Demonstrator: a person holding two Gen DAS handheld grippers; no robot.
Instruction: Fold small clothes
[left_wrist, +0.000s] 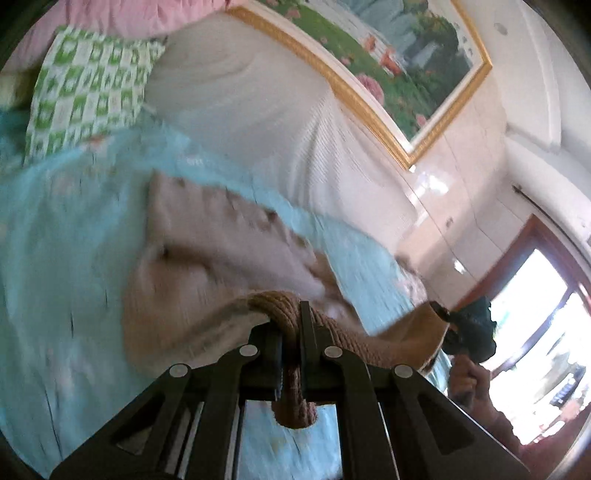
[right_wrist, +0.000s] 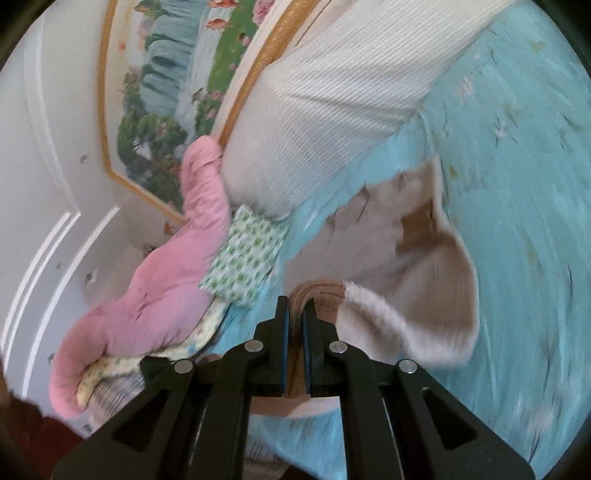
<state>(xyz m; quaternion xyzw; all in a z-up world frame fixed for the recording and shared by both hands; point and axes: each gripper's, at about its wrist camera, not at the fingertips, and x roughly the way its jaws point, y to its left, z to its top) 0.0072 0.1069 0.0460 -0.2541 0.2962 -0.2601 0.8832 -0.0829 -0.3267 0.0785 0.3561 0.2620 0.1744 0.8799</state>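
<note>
Both grippers, left (left_wrist: 291, 328) and right (right_wrist: 295, 325), clamp the garment's (left_wrist: 207, 254) ribbed hem. Keep both grips level and the hem taut while carrying it over the bed (left_wrist: 74, 240).

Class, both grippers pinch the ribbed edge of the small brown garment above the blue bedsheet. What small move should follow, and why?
Probably draw the left gripper and right gripper apart to stretch the brown garment flat: it hangs slack and bunched between them above the blue bedsheet, too crumpled to fold cleanly.
</note>
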